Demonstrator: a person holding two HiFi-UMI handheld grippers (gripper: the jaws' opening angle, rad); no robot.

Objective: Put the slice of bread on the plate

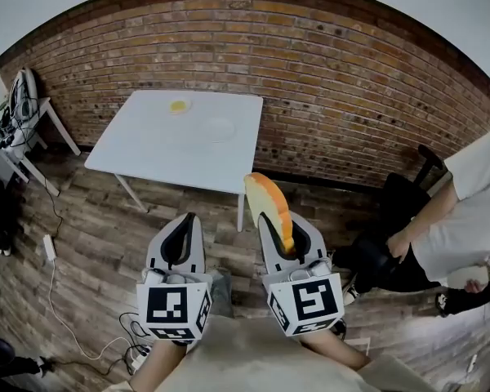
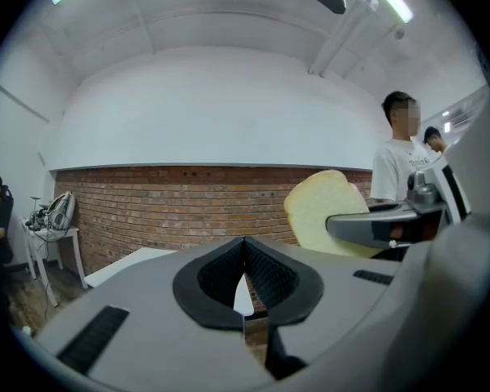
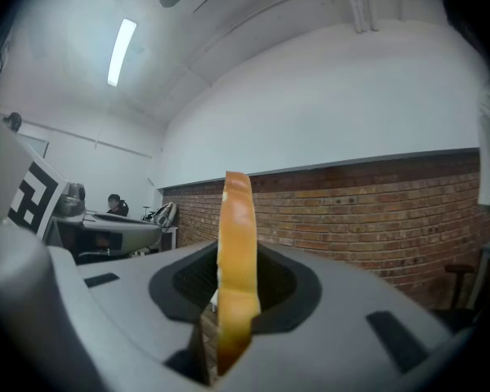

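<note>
Head view: right gripper (image 1: 279,223) has its fingers clamped on the slice of bread (image 1: 269,204), held on edge, upright, crust up, sticking out past the fingertips. Left gripper (image 1: 184,223) sits just beside it, parallel, carrying nothing. Both are over the wood floor, well apart from the white table (image 1: 139,149) ahead by the brick wall. The plate (image 1: 219,128) lies on the table, right of centre, bare. A small yellow item (image 1: 178,104) sits near the table's far edge; can't tell what it is. A seated person (image 1: 461,219) is off to the right.

Left gripper view: fingers (image 2: 265,272) closed together at the tips, nothing between them, a sliver of the table shows through below. The slice and the right gripper's finger (image 2: 376,225) show to the right.

Right gripper view: the slice (image 3: 237,268) stands edge-on between the two fingers (image 3: 290,288), pinched at its lower part, grip looks firm. No plate visible here.

Step, as I judge it: carry phase, bread in hand and not yet at the table. Next move calls for closing the gap to the table, getting the right gripper over the plate, tipping the slice flat or lowering its edge onto the plate, then releasing. Left gripper isn't needed.
</note>
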